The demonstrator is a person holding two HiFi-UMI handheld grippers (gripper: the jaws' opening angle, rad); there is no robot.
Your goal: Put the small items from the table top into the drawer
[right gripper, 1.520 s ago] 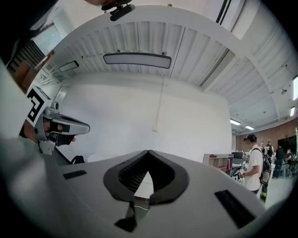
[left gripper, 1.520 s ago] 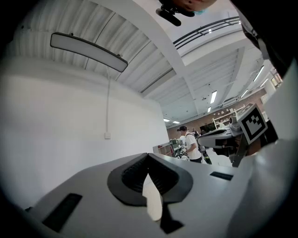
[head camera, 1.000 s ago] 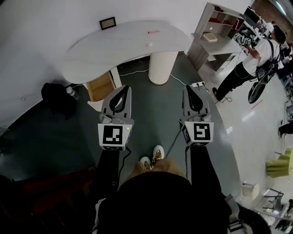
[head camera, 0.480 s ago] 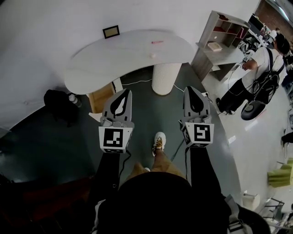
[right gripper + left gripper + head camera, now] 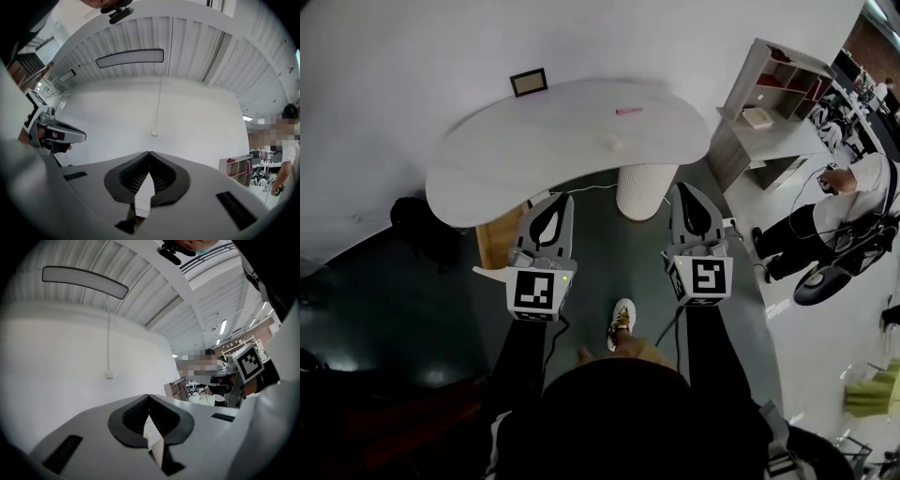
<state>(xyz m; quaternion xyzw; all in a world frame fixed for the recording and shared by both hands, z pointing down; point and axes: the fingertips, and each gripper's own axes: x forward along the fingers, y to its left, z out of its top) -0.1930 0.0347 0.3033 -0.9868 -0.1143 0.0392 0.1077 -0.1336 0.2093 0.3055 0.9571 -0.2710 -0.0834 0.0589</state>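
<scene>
Short of the table (image 5: 516,159), we hold left gripper (image 5: 556,200) and right gripper (image 5: 686,189) shut, empty; unopened, they'd shove the pink item (image 5: 629,111) off.

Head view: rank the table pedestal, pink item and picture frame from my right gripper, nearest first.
1. Table pedestal, just left of the right gripper, under the table top.
2. Pink item, farther back on the table top.
3. Picture frame, far left at the back edge.
</scene>
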